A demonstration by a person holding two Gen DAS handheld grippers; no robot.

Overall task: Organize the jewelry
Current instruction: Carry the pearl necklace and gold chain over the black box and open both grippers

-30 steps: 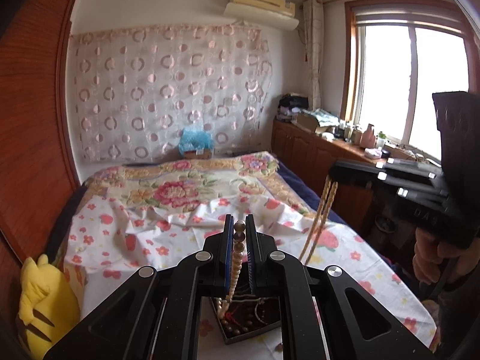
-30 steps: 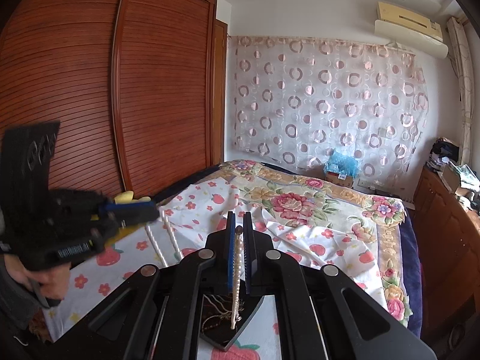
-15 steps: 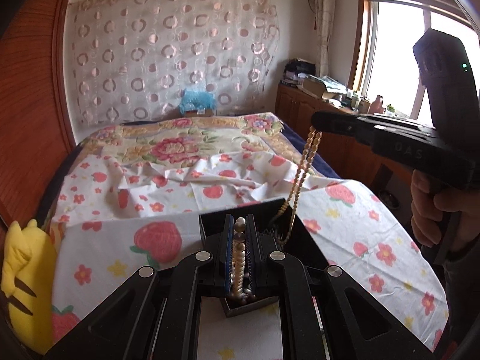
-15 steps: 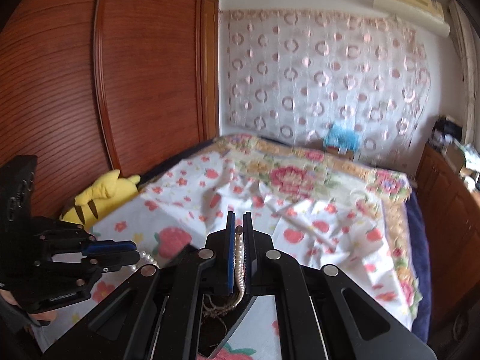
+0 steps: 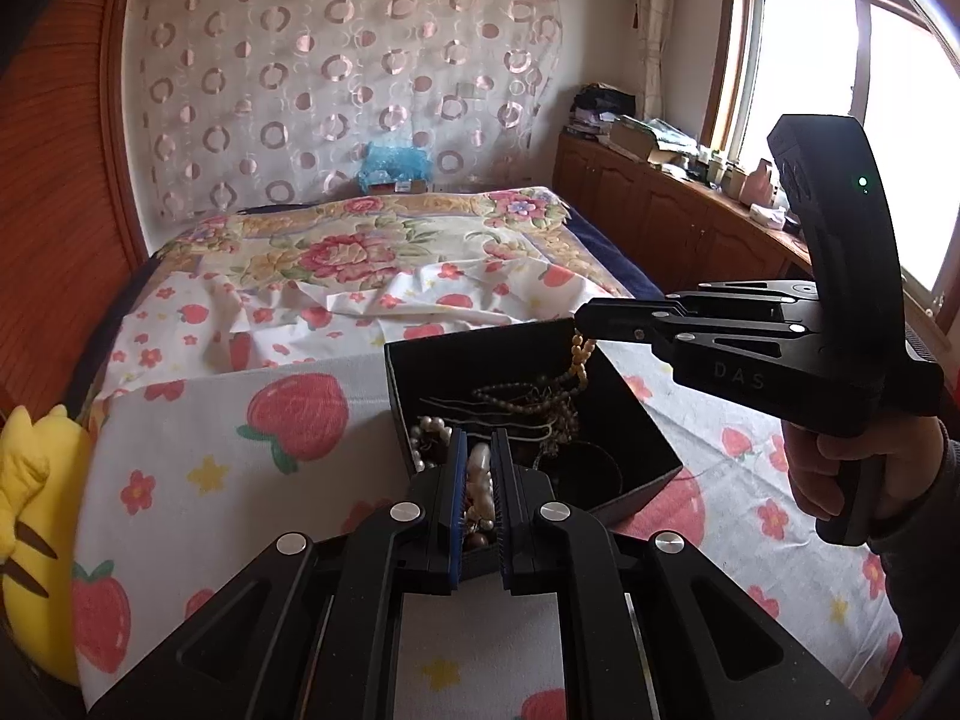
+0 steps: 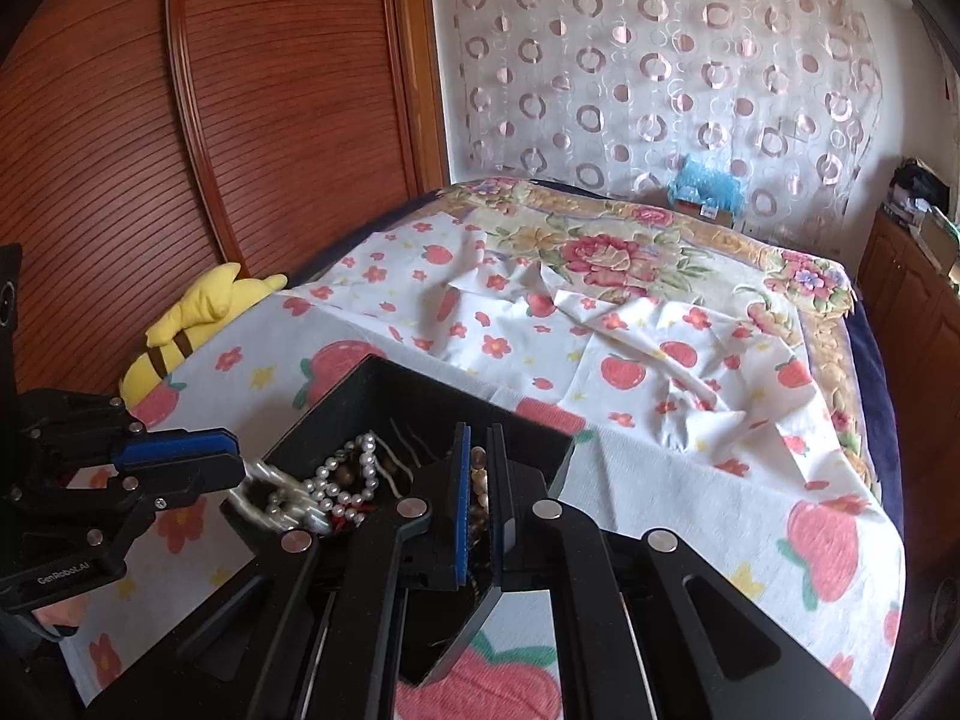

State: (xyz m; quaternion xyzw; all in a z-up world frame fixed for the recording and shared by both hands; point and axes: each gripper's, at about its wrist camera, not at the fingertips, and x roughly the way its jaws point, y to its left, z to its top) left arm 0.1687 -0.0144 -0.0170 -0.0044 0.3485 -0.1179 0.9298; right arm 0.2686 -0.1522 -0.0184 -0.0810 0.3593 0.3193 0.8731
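A black open box [image 5: 636,420] [image 6: 384,396] sits on the strawberry-print sheet and holds a heap of bead and pearl strings. My left gripper [image 5: 478,450] is shut on a white pearl necklace [image 5: 479,468] at the box's near edge; it also shows in the right wrist view [image 6: 237,468], with the pearls [image 6: 282,495] draping into the box. My right gripper [image 6: 474,450] is shut on a tan bead necklace [image 6: 478,480]; in the left wrist view [image 5: 579,321] the beads [image 5: 581,360] hang from it into the box.
A yellow plush toy [image 5: 30,510] [image 6: 204,312] lies at the bed's left edge by the wooden wardrobe [image 6: 180,120]. A floral quilt [image 5: 360,246] covers the far bed. A wooden cabinet [image 5: 660,222] with clutter stands under the window at right.
Both grippers have come down with their necklaces. The strings that hung high above the bed now reach into the black box and pile up there.
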